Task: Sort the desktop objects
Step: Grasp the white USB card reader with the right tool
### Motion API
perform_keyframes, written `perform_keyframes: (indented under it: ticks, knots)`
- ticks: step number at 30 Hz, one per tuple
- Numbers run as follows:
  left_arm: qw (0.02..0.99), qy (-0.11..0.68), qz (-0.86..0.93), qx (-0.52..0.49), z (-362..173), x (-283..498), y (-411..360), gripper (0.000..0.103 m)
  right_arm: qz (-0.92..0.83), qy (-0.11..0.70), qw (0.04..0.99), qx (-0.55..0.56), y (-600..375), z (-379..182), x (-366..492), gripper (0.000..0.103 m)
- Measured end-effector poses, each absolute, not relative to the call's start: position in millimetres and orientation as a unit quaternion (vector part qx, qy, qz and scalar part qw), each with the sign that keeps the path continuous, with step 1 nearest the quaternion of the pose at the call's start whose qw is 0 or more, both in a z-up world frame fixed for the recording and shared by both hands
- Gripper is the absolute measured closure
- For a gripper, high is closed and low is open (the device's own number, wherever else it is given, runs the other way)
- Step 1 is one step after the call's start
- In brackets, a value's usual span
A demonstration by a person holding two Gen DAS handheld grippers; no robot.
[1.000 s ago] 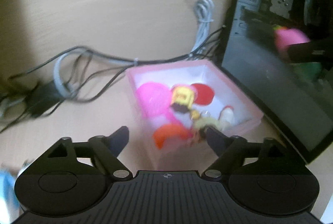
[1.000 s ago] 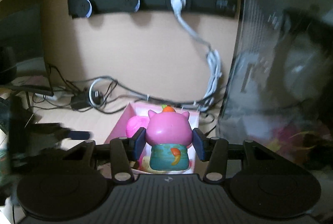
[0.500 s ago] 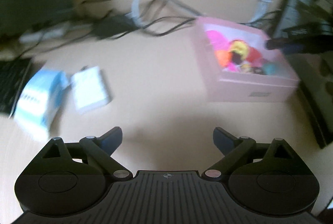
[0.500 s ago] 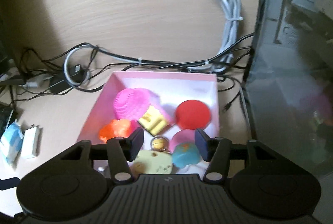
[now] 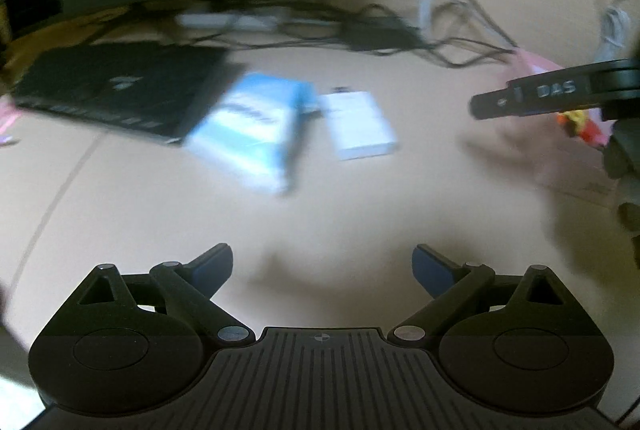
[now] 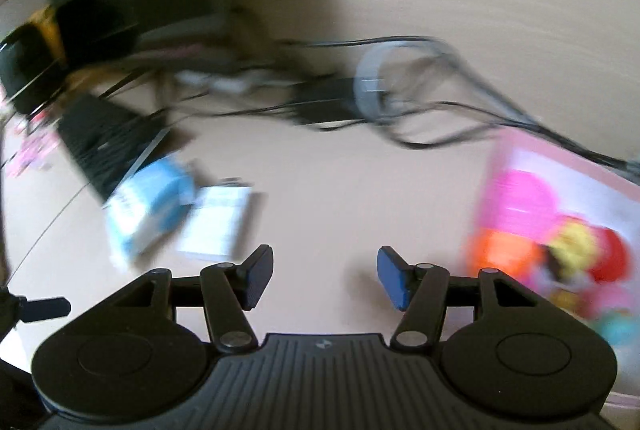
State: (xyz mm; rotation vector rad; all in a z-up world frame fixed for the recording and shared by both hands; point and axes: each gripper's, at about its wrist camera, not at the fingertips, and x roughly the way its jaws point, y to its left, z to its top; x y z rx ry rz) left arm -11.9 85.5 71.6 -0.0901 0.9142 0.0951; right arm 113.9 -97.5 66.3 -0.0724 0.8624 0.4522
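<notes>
Pig toy gone from right tool [image 6: 324, 280]; both tools opening, empty; two packets, one pink box [image 6: 568, 166].

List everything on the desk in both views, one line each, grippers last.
Blue packet: one, light blue and white, mid-desk, against the keyboard.
White box: one, white, just right of the packet.
Keyboard: one, black, left rear.
Pink box: one, pink, right side, holding pink, orange, red and yellow toys.
Cables: several, black and grey, tangled along the back.
Desk: one, light wood.
Left gripper: black, blue pads, jaws opening, nothing between.
Right gripper: black, blue pads, jaws opening, nothing between.
</notes>
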Motion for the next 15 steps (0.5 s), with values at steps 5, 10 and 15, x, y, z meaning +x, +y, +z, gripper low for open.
perform_keyframes:
  ticks: [5, 10, 15]
  knots:
    - [0.888, 0.449, 0.091, -0.044, 73, -37, 137, 0.004, 0.257, 0.419, 0.870, -0.046, -20, 38, 132, 0.035]
    - [0.889, 0.447, 0.096, -0.031, 77, -45, 174, 0.004, 0.227, 0.425, 0.873, -0.072, 26, 11, 150, 0.046]
    - [0.908, 0.415, 0.039, -0.031, 86, -17, 187, 0.003, 0.201, 0.436, 0.874, -0.077, 18, 12, 139, 0.056]
